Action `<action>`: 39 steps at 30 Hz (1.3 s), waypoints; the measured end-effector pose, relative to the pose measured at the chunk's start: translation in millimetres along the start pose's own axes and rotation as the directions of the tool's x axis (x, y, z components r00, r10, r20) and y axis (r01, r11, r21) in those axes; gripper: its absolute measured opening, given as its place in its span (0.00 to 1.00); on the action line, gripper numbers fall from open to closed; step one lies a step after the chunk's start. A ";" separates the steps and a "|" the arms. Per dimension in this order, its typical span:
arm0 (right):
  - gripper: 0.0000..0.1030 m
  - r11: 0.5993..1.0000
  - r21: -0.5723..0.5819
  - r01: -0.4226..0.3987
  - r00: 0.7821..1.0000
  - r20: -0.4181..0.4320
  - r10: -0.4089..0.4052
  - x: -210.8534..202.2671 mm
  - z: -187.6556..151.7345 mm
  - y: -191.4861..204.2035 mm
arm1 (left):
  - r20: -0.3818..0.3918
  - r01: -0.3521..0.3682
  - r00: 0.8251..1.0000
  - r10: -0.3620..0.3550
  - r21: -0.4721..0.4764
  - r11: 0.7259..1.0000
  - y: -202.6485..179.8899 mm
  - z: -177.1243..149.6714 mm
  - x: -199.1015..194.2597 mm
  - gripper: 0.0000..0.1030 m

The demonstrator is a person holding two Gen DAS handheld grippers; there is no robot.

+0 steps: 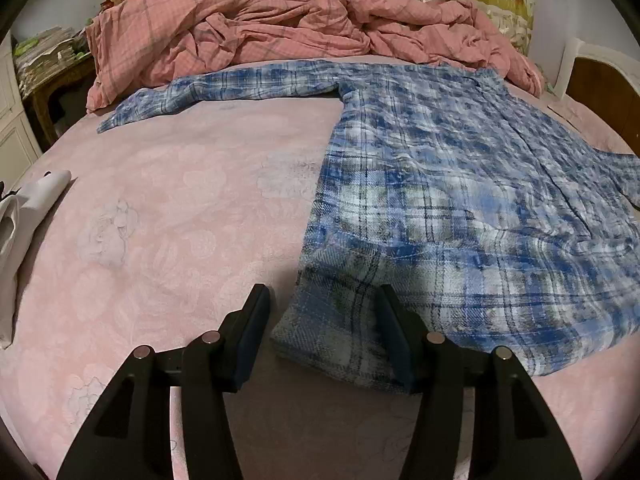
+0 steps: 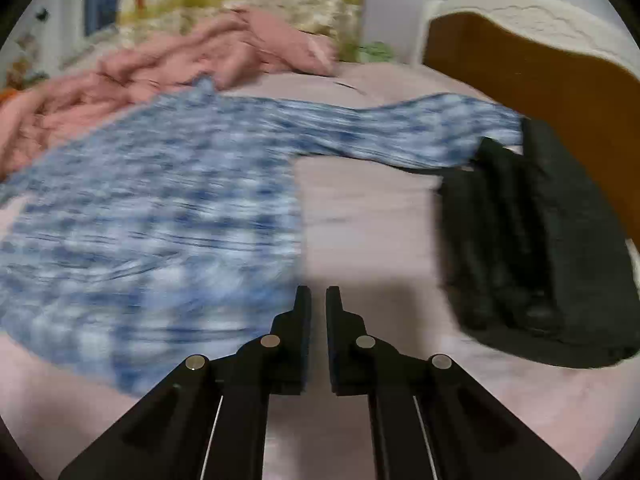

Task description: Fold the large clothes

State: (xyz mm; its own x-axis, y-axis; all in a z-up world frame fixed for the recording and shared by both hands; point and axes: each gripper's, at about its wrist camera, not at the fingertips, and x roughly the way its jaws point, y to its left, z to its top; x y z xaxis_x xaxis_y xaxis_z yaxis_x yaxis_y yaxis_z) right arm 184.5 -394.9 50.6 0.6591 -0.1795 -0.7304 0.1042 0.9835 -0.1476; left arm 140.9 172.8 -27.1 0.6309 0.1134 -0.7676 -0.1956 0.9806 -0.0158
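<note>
left tool [image 1: 320,312]: parted, astride plaid shirt [image 1: 460,184] hem corner, not clamped | step: taking hem corners on bed [image 1: 160,200] | right tool [image 2: 318,300]: clenched empty, shirt just left | next: reopen, pinch corners.

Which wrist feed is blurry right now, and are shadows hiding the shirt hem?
Right wrist view: motion-smeared, plaid shirt and black bag soft. Left wrist view: sharp, though the left gripper casts a dark shadow over the near hem corner; fisheye bends the bed edges.
</note>
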 end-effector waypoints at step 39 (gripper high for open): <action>0.81 0.826 -0.545 -0.142 0.988 -0.032 0.148 -64.2 -89.3 204.9 | 0.085 0.027 0.992 -0.096 0.592 0.805 -140.5 -48.7 -53.3 1.00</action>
State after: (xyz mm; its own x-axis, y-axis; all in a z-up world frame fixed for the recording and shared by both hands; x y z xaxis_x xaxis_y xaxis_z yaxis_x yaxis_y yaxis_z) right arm 97.1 -183.7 7.8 0.6427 -0.0322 -0.7655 -0.4137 0.8263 -0.3821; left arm 98.2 21.2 -15.2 0.7086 0.0319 -0.7049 0.3043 0.8875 0.3460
